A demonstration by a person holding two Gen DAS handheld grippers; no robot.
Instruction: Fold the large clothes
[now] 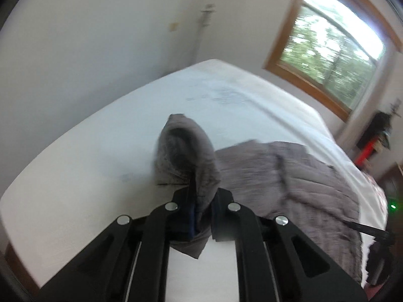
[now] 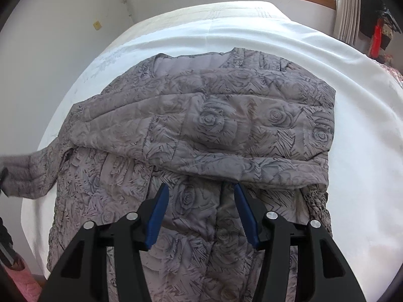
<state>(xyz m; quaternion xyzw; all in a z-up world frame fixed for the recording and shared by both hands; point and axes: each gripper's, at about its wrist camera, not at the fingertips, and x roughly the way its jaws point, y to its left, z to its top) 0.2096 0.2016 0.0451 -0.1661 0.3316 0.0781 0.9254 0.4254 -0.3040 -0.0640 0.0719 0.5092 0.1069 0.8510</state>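
Note:
A grey quilted jacket with a rose print (image 2: 226, 130) lies spread on a white bed (image 2: 327, 58). One sleeve is folded across its chest. My right gripper (image 2: 200, 188) is open and empty, hovering just above the jacket's middle below the folded sleeve. My left gripper (image 1: 201, 196) is shut on the cuff of the other sleeve (image 1: 186, 151) and holds it lifted above the bed, left of the jacket body (image 1: 289, 176). That sleeve stretches out at the left edge of the right wrist view (image 2: 27, 173).
The bed sheet (image 1: 100, 151) stretches left and far of the jacket. A white wall (image 1: 100, 37) runs along the bed's left side. A wood-framed window (image 1: 335, 42) is behind the bed. Dark and red items (image 2: 377, 32) hang at the far right.

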